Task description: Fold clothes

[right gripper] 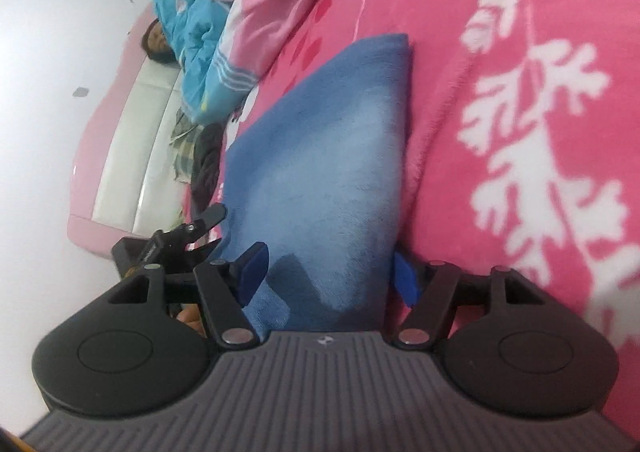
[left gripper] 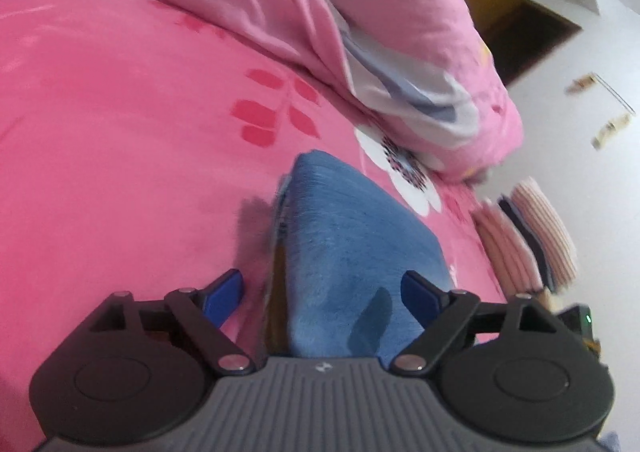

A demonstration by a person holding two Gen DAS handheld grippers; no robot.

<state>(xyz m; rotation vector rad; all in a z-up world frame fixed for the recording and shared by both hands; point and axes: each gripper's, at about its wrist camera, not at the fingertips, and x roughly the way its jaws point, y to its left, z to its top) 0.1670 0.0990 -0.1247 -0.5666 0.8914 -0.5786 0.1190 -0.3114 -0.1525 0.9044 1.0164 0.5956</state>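
A folded blue garment (left gripper: 352, 252) is shown lying on a pink floral bedspread (left gripper: 120, 132), near a heaped quilt (left gripper: 400, 52). The left gripper (left gripper: 322, 292) and right gripper (right gripper: 328, 272) are each seen with fingers spread apart, the cloth passing between them ungripped. Folded striped clothes (left gripper: 528, 236) are stacked at the bed's edge.

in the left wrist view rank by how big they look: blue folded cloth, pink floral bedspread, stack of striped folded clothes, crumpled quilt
1. pink floral bedspread, fills most of the view
2. crumpled quilt
3. blue folded cloth, though it lies nearest the camera, so it may look oversized
4. stack of striped folded clothes, farther off at the bed's edge
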